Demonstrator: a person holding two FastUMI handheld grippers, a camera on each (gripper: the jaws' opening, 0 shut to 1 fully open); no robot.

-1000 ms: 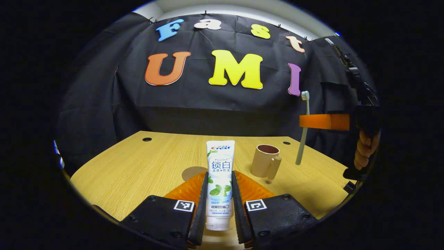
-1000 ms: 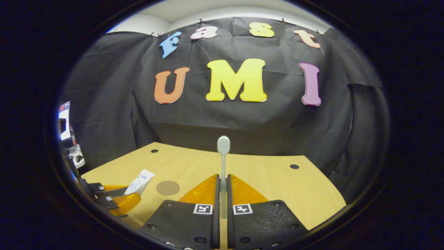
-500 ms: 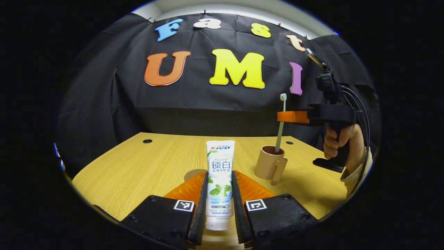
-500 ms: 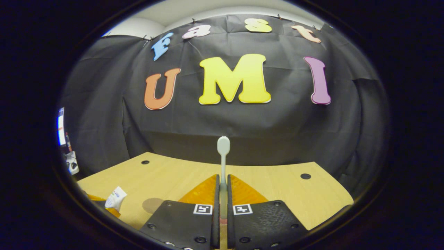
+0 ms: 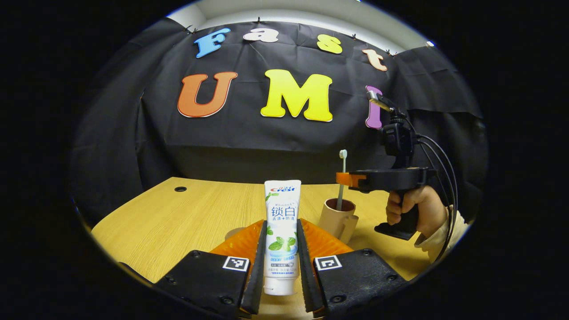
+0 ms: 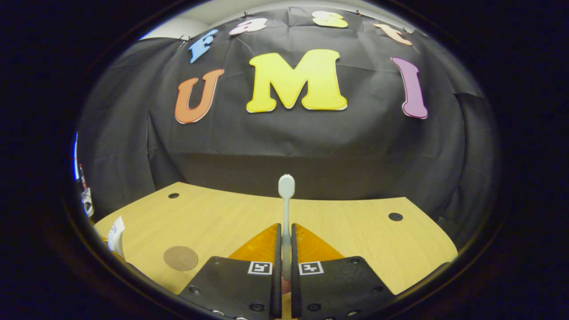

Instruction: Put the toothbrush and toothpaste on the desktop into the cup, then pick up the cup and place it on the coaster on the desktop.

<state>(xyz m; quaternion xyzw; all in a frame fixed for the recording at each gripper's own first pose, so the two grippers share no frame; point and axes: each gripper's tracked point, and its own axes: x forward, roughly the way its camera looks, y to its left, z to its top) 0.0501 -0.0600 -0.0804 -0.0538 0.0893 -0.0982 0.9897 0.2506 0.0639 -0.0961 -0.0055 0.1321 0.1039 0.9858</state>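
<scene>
A white toothpaste tube [image 5: 282,209] stands upright between my left gripper's [image 5: 281,224] fingers, which are shut on it above the desk. To its right sits the tan cup [image 5: 333,218] with its handle toward me. The pale toothbrush [image 5: 341,182] stands upright, its lower end inside the cup, and my right gripper [image 5: 350,179] is clamped on its shaft above the rim. In the right gripper view the toothbrush [image 6: 286,195] rises between the closed fingers of my right gripper [image 6: 286,226]. The round brown coaster [image 6: 180,258] lies on the desk at lower left.
The wooden desk [image 6: 355,231] has small cable holes near its far corners. A hand [image 5: 406,209] holds the right gripper's grip, with cables trailing behind it. The toothpaste tube's end [image 6: 116,233] shows at the left edge of the right gripper view.
My right gripper has moved left and down over the cup, lowering the toothbrush's handle end into it. My left gripper stays shut on the toothpaste tube, nearly still.
</scene>
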